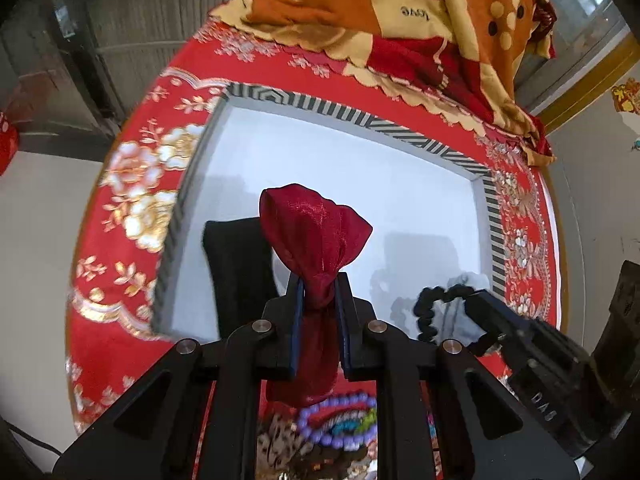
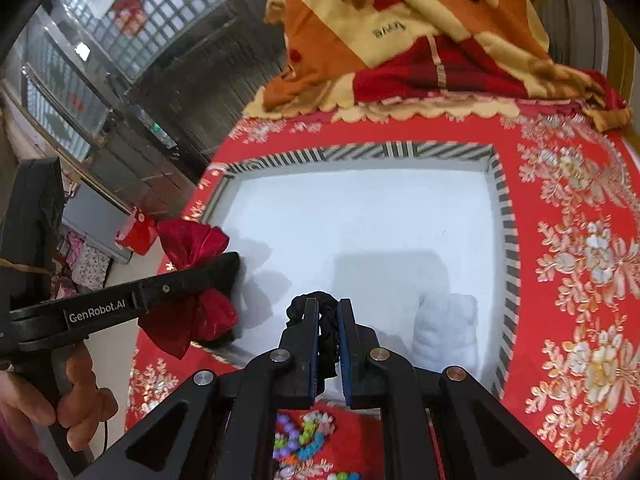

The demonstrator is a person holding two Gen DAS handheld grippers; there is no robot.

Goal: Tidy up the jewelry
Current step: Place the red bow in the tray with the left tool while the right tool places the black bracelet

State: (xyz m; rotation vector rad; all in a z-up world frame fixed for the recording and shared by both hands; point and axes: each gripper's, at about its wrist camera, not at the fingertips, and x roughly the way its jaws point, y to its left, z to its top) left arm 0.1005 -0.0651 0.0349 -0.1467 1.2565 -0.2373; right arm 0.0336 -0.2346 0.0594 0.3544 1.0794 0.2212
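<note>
Left wrist view: fingers (image 1: 319, 280) pinch a sheer, gathered crimson pouch (image 1: 312, 232).

White lettering "GenRobot.AI" runs along the side of the left gripper (image 2: 236, 268) in the right wrist view, on its black arm just ahead of the handle. The blanket (image 2: 400, 32) heaped at the far end carries a small dark embroidered word, seen upside down in both views; it looks like "love", but the letters are too blurred to be sure. In the left wrist view the right gripper's (image 1: 460, 300) black body bears pale embossed characters, perhaps "DAS", not clearly legible.
</note>
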